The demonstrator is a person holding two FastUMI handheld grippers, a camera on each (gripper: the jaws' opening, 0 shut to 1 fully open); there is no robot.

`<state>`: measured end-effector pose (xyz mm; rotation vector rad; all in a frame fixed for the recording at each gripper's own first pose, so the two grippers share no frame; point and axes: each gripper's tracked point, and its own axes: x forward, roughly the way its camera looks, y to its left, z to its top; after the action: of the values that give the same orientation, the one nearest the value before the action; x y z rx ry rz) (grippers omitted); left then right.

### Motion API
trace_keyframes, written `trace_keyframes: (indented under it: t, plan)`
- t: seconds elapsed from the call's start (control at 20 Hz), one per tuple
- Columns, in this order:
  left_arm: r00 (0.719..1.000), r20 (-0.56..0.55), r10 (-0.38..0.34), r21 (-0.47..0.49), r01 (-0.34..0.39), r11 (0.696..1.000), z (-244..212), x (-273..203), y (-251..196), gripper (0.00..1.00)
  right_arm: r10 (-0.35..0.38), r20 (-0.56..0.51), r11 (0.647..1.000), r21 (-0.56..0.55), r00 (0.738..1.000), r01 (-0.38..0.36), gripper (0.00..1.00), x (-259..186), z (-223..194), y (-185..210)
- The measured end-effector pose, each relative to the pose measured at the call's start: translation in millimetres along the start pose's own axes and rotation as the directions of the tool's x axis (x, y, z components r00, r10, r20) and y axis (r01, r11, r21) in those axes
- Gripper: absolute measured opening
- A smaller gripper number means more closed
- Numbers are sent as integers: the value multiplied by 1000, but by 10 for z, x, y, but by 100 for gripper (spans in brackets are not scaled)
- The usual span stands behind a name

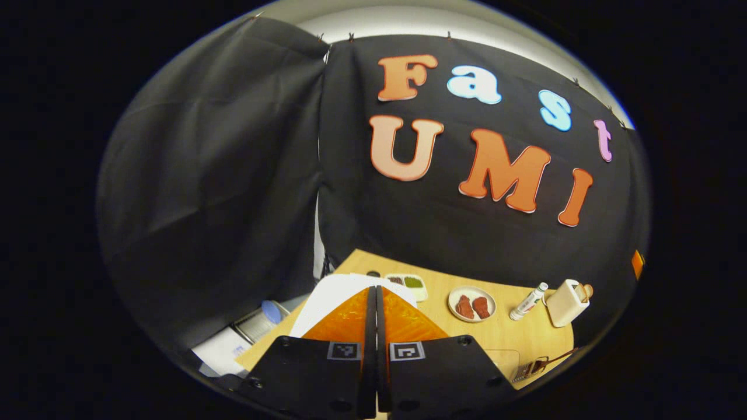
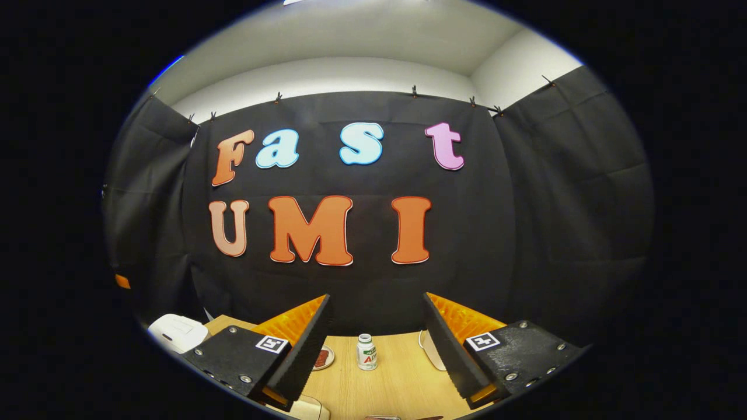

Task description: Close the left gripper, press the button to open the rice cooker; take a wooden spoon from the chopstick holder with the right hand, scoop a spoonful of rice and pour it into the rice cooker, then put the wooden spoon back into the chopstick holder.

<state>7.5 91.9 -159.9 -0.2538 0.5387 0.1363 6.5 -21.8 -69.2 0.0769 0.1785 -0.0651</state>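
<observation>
1. The rice cooker [image 1: 350, 291] is seen in the left gripper view as a white lid just beyond the fingertips, near the table's [image 1: 513, 335] left far corner; in the right gripper view it sits at the table's left edge.
2. The left gripper [image 1: 373, 303] is clenched, its fingers pressed together with nothing between them (the first step of the task appears done already).
3. The right gripper [image 2: 376, 326] is held released and empty, its fingers wide apart above the table, with a small bottle [image 2: 366, 352] seen between them.
4. The deciding relation is judged thus: the cooker lies straight ahead of and below the left gripper's tips, so the left hand is clearly the nearer one, and a short forward-downward push is likely what the button needs. The button itself cannot be made out.
5. A cream-coloured holder [image 1: 566, 302] with a wooden handle showing is seen towards the right far corner; it is probably the chopstick holder.
</observation>
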Motion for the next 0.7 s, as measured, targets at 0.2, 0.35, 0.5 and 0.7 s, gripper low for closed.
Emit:
trace_keyframes:
  t: [0.2,0.35,0.5,0.7]
  plan:
    - [980,-197,-15,-59,4,998,-501,412,126,6,-38,-61,999,20,997,39,100,-15,-244,-138]
    - [957,-289,-21,-77,-1,997,-744,579,186,6,-64,-87,998,7,994,65,95,-58,-374,-225]
    - [919,-394,-30,-143,-29,989,-1044,756,204,7,-78,-98,997,-11,992,78,95,-92,-461,-275]
    - [888,-455,-62,-185,-26,982,-1212,903,209,7,-90,-119,996,-27,989,87,95,-103,-585,-314]
